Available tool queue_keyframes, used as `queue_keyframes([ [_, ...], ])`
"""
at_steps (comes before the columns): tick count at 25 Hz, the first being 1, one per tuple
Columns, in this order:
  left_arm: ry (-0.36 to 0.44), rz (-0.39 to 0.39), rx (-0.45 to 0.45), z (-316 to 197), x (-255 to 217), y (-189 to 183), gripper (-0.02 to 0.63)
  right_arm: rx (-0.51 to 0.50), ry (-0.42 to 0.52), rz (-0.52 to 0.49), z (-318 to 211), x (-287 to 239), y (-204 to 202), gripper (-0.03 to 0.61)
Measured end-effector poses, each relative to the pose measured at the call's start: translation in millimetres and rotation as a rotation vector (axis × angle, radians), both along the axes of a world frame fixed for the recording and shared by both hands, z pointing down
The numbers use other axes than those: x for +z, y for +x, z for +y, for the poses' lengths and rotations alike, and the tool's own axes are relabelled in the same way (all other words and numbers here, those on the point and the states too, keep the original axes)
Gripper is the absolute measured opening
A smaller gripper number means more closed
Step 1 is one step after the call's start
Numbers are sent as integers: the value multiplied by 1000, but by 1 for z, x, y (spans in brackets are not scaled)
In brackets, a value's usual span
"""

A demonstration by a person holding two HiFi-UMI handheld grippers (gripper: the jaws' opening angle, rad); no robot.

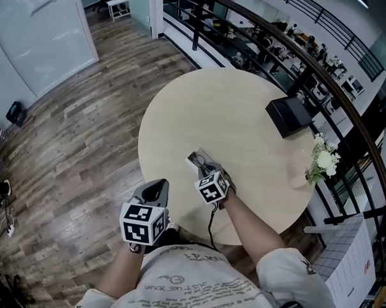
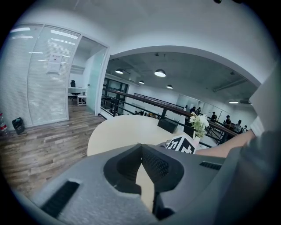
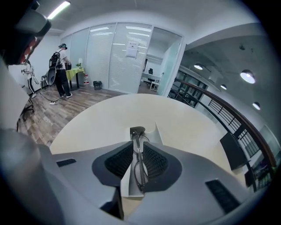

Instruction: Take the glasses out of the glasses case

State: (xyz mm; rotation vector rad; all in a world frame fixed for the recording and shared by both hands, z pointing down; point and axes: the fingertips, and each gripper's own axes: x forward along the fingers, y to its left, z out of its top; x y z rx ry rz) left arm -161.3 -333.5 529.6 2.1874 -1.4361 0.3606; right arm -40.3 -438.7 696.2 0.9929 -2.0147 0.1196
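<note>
Wood-plank flooring surrounds a round pale wooden tabletop [image 1: 245, 120] that stands beside a black curved railing [image 1: 324, 66], with frosted glass partitions further back in the room. On the far right part of the tabletop sits a black rectangular box [image 1: 289, 115], and near it at the right edge is a small bunch of white flowers [image 1: 323, 161].

Toward the near edge of the tabletop lies the white open glasses case [image 1: 210, 158], with the thin dark-framed glasses [image 1: 198, 161] at it. The right gripper [image 1: 206, 168] reaches over the case from the person's side. In the right gripper view its jaws are closed on the glasses [image 3: 140, 169], which are seen edge-on and run lengthwise between the two ribbed pads; the far end of the frame pokes out past the jaw tips. The case [image 3: 154, 132] shows below and beyond the jaws. I cannot tell whether the glasses are lifted clear of the case or resting in it.

The left gripper [image 1: 156, 184] is held just off the near left edge of the tabletop, beside the right one and apart from the case. In the left gripper view its jaws meet at the tips with nothing between them, and the right gripper's marker cube [image 2: 182, 144] shows just beyond.

A person [image 3: 61, 70] stands far off by the glass wall.
</note>
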Motion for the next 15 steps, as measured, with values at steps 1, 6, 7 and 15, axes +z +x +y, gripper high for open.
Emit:
queue_keyframes([
  [1,-1,-1,-4,-1,0,-3,14,0,-5,8,-2,2,-1,80],
  [6,-8,-2,-20,-4,2,-11,14,-3,-34,64,-7,14,3,80],
  [7,-9,-2,-23,-4,3,-11,13,-8,-40,71,-7,16,5,80],
  [15,-19,6,-36,-7,10,-18,14,-79,-123,129,-6,34,11,80],
])
